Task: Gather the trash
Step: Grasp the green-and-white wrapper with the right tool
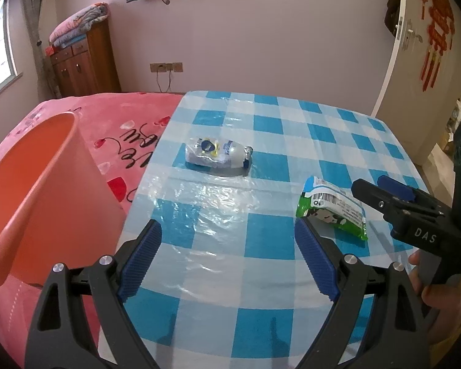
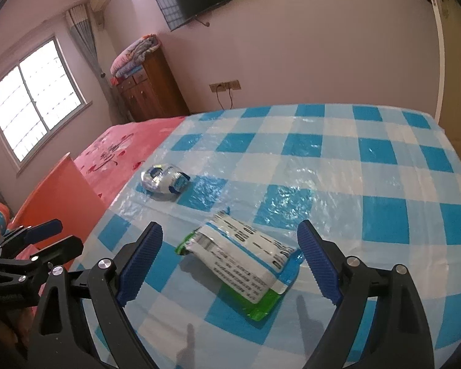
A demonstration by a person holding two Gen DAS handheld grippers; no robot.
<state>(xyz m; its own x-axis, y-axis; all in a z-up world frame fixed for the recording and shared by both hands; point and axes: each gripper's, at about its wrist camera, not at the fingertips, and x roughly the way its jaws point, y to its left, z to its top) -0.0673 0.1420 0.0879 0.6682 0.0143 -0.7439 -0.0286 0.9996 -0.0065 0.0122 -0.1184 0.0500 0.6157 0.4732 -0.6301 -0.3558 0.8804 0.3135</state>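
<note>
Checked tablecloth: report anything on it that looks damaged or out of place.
Two bits of litter lie on the checked tablecloth: a crushed small bottle on its side near the edge by the orange bin, and a crumpled green-and-white wrapper, partly lifted. No spill shows.

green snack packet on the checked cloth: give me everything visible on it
The green snack packet is a flat, crinkled plastic pouch: green edges, a white printed back panel facing up with a barcode and small text. It looks empty or nearly so, slightly puffed. It lies on the blue-and-white checked cloth, apart from the crushed bottle. The open right claw frames it without touching it.
</note>
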